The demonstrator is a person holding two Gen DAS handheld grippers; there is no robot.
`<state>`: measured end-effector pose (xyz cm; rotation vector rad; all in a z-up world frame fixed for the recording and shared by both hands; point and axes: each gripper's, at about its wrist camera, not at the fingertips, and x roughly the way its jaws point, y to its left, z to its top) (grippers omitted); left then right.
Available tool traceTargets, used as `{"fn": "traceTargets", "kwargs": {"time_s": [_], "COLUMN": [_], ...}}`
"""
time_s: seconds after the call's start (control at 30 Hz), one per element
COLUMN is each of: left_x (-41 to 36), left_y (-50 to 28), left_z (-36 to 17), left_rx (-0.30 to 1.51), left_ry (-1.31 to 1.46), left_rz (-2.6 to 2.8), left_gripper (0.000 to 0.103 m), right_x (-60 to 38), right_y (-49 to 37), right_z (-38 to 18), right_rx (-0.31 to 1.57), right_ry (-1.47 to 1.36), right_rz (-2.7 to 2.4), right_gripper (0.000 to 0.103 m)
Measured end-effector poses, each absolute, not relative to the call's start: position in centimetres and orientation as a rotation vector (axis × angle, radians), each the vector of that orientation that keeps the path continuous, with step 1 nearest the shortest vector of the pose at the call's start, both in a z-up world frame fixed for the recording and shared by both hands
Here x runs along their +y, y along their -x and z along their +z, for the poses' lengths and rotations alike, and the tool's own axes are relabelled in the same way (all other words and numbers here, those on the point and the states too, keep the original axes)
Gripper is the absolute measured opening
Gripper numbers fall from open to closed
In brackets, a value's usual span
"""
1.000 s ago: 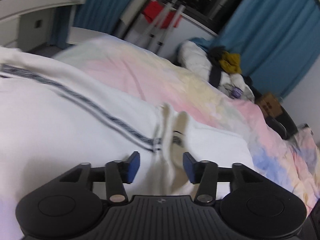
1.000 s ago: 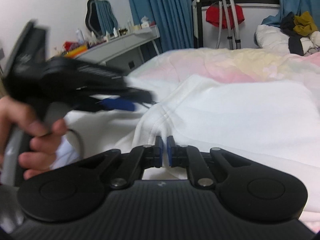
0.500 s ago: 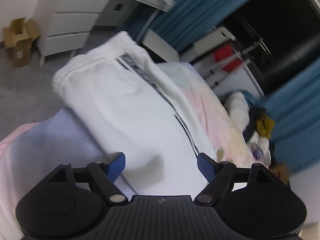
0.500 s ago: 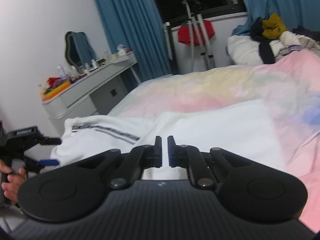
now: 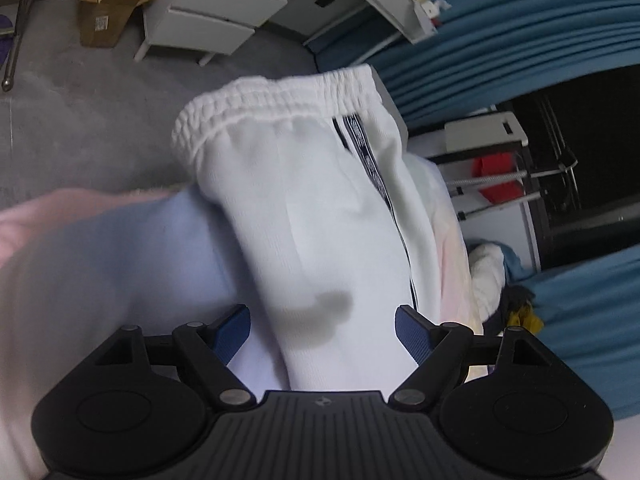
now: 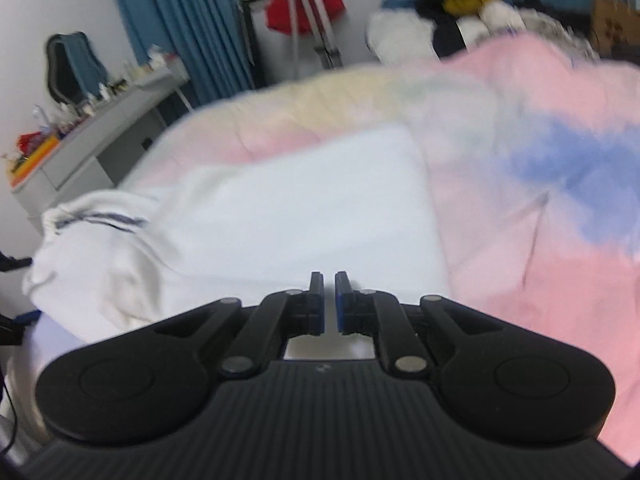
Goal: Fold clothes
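The white sweatpants (image 5: 320, 200) lie across the bed (image 6: 540, 240), on its pastel quilt, with the elastic waistband (image 5: 276, 100) at the bed's edge nearest the grey floor (image 5: 80, 128) and the rest of the cloth running inward over the quilt; from my right view the cloth spreads as a broad, fairly flat white panel with a bunched, striped part toward the same bed edge. My left gripper (image 5: 322, 334) hovers just over the garment with its fingers spread wide, holding nothing. My right gripper (image 6: 329, 304) has its fingers drawn almost together with a thin slit between them; I see no cloth in that slit, though the white panel sits right behind it, so I judge it empty. The fabric looks like thick, soft fleece: light, floppy, not slippery, nothing to break, but it will sag and drag on the quilt if lifted by one point. The gathered waistband is the firmest hold, and the side seam along the black stripe (image 5: 380, 184) gives a straight line to pinch. I cannot tell how many folds it carries.
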<state>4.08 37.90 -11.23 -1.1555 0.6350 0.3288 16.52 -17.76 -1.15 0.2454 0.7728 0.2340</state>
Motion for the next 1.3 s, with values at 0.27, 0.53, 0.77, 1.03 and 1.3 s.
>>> {"fn": "traceTargets", "kwargs": {"time_s": [0.27,0.53,0.77,1.03,1.3], "left_x": [39.2,40.5,38.2,26.5,11.0], "left_y": [-6.9,-9.1,-8.7,-9.7,-13.3], "left_z": [-12.7,-13.1,-8.9,-0.1,4.1], "left_rx": [0.545,0.535,0.444,0.280,0.221], "left_ry": [1.092,0.999,0.788,0.447,0.251], "left_rz": [0.391,0.428,0.369,0.272,0.114], "left_gripper": [0.081,0.044,0.015,0.014,0.014], "right_x": [-17.2,-17.6,-19.4,-22.2,-25.8], "right_y": [-18.0,-18.8,-18.5,-17.5,-17.2], "right_z": [-1.0,-1.3,-0.8,0.1,0.7], "right_rx": [0.753,0.773,0.786,0.742,0.691], "right_ry": [-0.306,-0.299,-0.309,-0.334,-0.428], "right_rz": [0.309,0.293,0.254,0.163,0.090], "right_gripper": [0.010,0.010,0.010,0.010,0.010]}}
